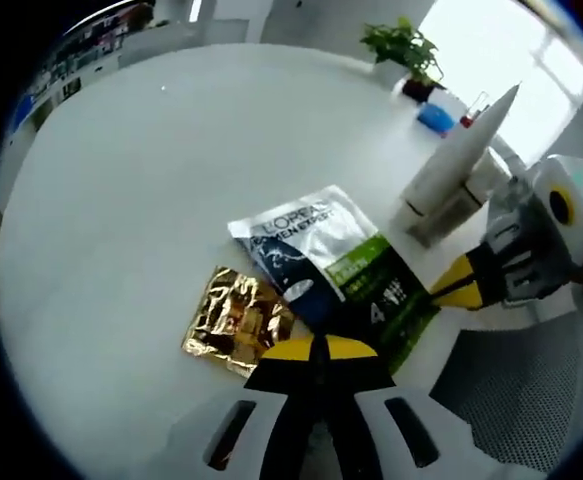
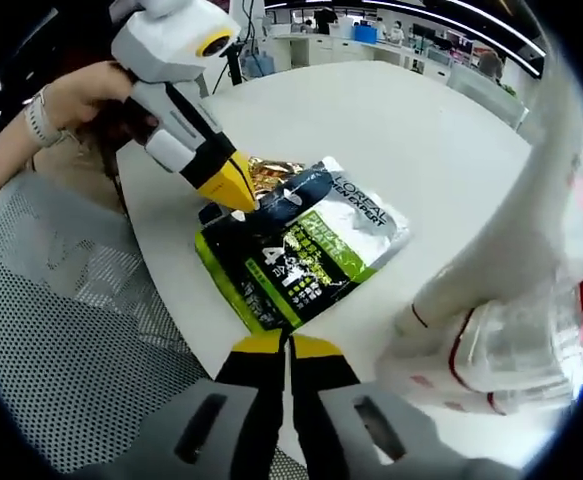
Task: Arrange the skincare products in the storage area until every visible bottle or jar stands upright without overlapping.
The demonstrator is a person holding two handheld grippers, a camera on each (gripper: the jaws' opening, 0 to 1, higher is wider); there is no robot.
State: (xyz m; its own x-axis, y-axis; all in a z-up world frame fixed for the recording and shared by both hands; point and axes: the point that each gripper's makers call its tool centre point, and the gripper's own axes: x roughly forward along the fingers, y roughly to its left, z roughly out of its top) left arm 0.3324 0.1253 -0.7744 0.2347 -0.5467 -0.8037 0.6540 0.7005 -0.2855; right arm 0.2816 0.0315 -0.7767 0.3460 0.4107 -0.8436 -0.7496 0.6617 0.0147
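Spreading across both views, the round white tabletop carries the things, with a grey mesh chair drawn up against its near edge.

Next in size, a white tube leans tilted, tip up, against a clear white bottle lying on its side at the tabletop's edge; in the right gripper view these two loom close and blurred on the right, the bottle showing red trim.

A flat black, green and silver sachet pack lies face up near the edge, well apart from the tube and bottle. A crinkled gold foil packet lies just beside it, its corner tucked under or touching the pack; which of the two cannot be told.

The left hand-held gripper hovers low over the near edge of the sachet pack, its yellow-tipped jaws clenched together with nothing between them. In the right gripper view it comes in from the upper left, held by a person's hand, its tip resting at the seam between pack and gold packet.

The right hand-held gripper is likewise closed and empty, poised just short of the pack's green corner.

Far off on the tabletop stand a small potted plant and a blue object.
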